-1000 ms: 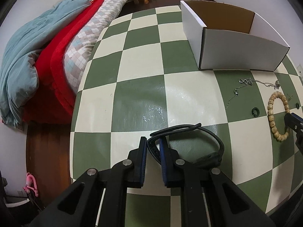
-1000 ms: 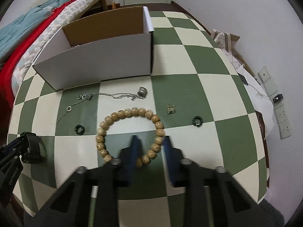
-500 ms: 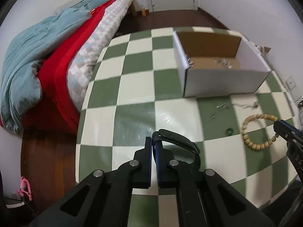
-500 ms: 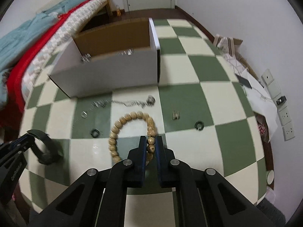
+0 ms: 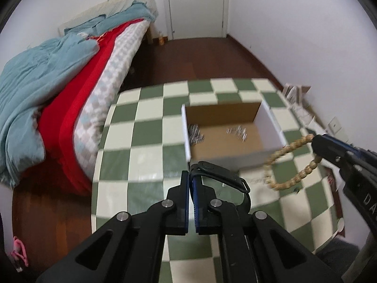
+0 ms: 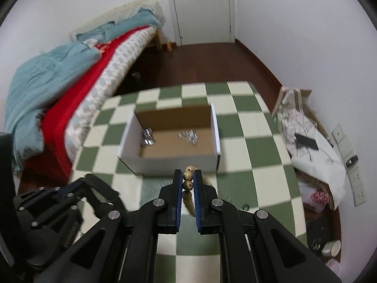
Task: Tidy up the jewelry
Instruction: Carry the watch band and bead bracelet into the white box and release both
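My left gripper is shut on a black band bracelet and holds it in the air in front of the open white cardboard box. My right gripper is shut on a wooden bead bracelet; the bracelet hangs as a loop in the left wrist view, right of the box. The box holds two small piles of silver jewelry. Small pieces still lie on the checkered table below, blurred.
The green and cream checkered table stands beside a bed with red and teal covers. Papers and a phone lie on the right. A white door is at the back.
Both grippers closed on their bracelets and lifted them well above the table. The box interior has come into view from above.
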Available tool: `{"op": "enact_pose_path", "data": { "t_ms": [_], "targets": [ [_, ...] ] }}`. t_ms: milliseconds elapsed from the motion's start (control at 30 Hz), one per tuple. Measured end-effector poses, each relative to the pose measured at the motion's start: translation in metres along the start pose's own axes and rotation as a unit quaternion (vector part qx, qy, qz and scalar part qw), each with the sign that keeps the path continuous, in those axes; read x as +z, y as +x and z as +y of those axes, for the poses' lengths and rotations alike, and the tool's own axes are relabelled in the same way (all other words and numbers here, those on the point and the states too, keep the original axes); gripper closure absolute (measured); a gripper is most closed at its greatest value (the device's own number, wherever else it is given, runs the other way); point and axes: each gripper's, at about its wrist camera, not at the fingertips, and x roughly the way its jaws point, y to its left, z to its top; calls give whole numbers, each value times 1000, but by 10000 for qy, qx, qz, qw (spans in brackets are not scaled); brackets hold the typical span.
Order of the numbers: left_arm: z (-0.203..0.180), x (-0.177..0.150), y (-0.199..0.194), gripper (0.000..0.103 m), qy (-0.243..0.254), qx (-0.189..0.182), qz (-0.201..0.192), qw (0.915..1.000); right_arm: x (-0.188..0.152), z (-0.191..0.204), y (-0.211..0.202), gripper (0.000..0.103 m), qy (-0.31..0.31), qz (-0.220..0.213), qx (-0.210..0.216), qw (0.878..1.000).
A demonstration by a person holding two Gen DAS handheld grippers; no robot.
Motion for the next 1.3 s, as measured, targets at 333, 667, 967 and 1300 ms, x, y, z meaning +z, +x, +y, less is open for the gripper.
{"op": "enact_pose_path", "data": {
  "t_ms": [333, 667, 967, 1300],
  "targets": [
    [5, 76, 34, 103, 33, -363, 282, 9989, 75, -2, 6, 93, -10, -49, 305, 9995],
    [1, 80, 120, 102, -196, -795, 1380, 9870, 95, -22, 86, 93, 368, 813, 626, 9940],
    [0, 79, 137, 94, -316, -710, 1667, 9829, 90, -22, 115, 93, 398, 1176, 779, 9892],
    [14, 87, 113, 9, -269, -50, 1123, 9933, 86, -42, 119, 53, 537, 1483, 454, 9864]
  ]
}}
